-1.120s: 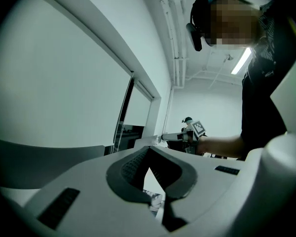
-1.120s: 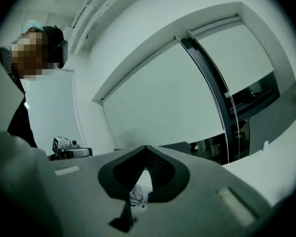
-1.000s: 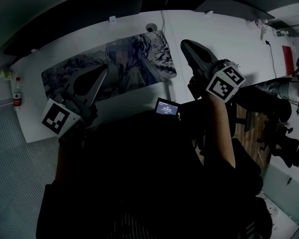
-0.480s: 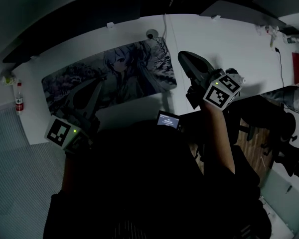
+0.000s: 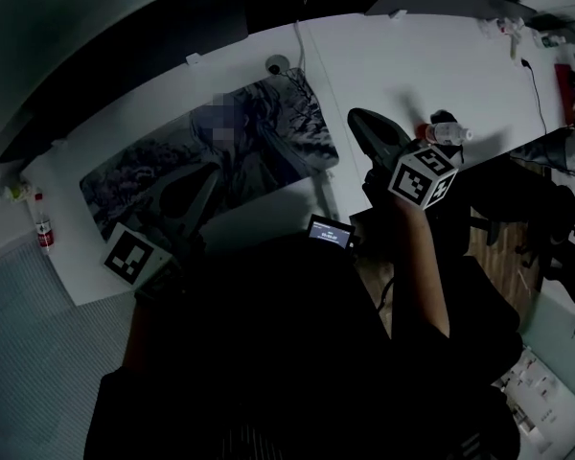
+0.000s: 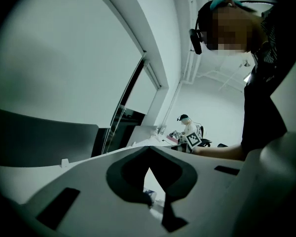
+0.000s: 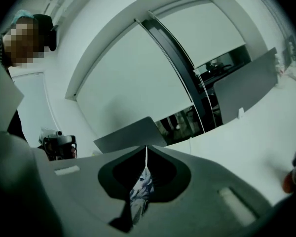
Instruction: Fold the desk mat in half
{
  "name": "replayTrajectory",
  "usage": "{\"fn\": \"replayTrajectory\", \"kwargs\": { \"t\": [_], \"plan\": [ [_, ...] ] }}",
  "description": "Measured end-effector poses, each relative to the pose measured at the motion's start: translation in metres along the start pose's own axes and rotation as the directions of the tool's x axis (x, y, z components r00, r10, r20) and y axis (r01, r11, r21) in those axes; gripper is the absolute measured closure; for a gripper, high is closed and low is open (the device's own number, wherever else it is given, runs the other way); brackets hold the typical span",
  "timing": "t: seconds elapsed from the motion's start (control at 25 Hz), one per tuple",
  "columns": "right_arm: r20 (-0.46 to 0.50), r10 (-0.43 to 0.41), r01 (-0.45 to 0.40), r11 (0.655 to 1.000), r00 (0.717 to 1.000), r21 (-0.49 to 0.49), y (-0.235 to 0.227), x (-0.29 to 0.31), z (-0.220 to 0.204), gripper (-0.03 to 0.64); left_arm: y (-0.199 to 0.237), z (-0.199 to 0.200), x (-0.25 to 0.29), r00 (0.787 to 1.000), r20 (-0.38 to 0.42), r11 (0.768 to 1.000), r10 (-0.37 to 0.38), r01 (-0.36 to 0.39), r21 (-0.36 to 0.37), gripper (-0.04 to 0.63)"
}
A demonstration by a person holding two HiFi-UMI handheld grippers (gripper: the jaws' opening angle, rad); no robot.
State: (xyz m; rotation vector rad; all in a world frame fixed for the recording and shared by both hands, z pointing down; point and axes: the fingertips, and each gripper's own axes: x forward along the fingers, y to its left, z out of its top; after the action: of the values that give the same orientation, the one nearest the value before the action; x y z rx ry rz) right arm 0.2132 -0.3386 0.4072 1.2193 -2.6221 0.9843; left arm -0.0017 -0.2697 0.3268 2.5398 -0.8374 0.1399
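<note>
The desk mat (image 5: 201,156), a long mat with a dark anime print, lies flat on the white desk (image 5: 412,60). My left gripper (image 5: 211,172) hovers over the mat's near edge, left of the middle. Its jaw tips meet (image 6: 149,148) with nothing between them. My right gripper (image 5: 355,118) is just off the mat's right end, also shut (image 7: 147,147) and holding nothing. A strip of the mat (image 7: 139,194) shows through the slot behind its closed tips.
A clear bottle with a red label (image 5: 448,133) lies beside my right gripper. Another bottle (image 5: 43,228) stands off the desk's left end. A small lit screen (image 5: 328,230) sits at the near edge, a cable (image 5: 530,89) and office chair (image 5: 517,204) to the right.
The view has tilted, and the bottle beside my right gripper has come into sight. Both grippers stay shut and hold roughly their places by the mat, which still lies flat.
</note>
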Motion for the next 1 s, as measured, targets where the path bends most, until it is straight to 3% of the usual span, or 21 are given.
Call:
{"fn": "replayTrajectory", "kwargs": {
  "t": [0.12, 0.32, 0.44, 0.6, 0.76, 1.0],
  "plan": [
    [-0.010, -0.044, 0.044, 0.998, 0.999, 0.032, -0.021, -0.005, -0.019, 0.614, -0.001, -0.015, 0.004, 0.998, -0.052, 1.000, -0.024, 0.022, -0.022, 0.588],
    [-0.047, -0.067, 0.074, 0.985, 0.997, 0.156, -0.057, -0.009, -0.060, 0.614, 0.000, -0.019, 0.007, 0.997, -0.066, 0.998, -0.047, 0.045, -0.036, 0.588],
    [-0.064, -0.062, 0.071, 0.987, 0.996, 0.142, -0.054, -0.004, -0.073, 0.615, 0.005, -0.026, 0.011, 0.994, -0.103, 0.999, -0.040, 0.037, -0.029, 0.588],
    [-0.175, -0.056, 0.072, 0.993, 0.983, 0.089, -0.055, 0.003, -0.103, 0.614, 0.002, -0.021, 0.015, 0.993, -0.109, 0.993, -0.037, 0.024, -0.120, 0.589],
    [-0.270, -0.026, 0.048, 0.996, 0.962, 0.074, -0.063, 0.008, -0.124, 0.597, -0.014, -0.023, 0.019, 0.987, -0.140, 0.995, -0.073, 0.063, -0.076, 0.589],
    [-0.302, -0.044, 0.088, 0.987, 0.952, 0.134, -0.084, 0.013, -0.153, 0.512, -0.026, -0.038, 0.029, 0.987, -0.152, 0.996, -0.059, 0.047, -0.080, 0.588]
  ]
}}
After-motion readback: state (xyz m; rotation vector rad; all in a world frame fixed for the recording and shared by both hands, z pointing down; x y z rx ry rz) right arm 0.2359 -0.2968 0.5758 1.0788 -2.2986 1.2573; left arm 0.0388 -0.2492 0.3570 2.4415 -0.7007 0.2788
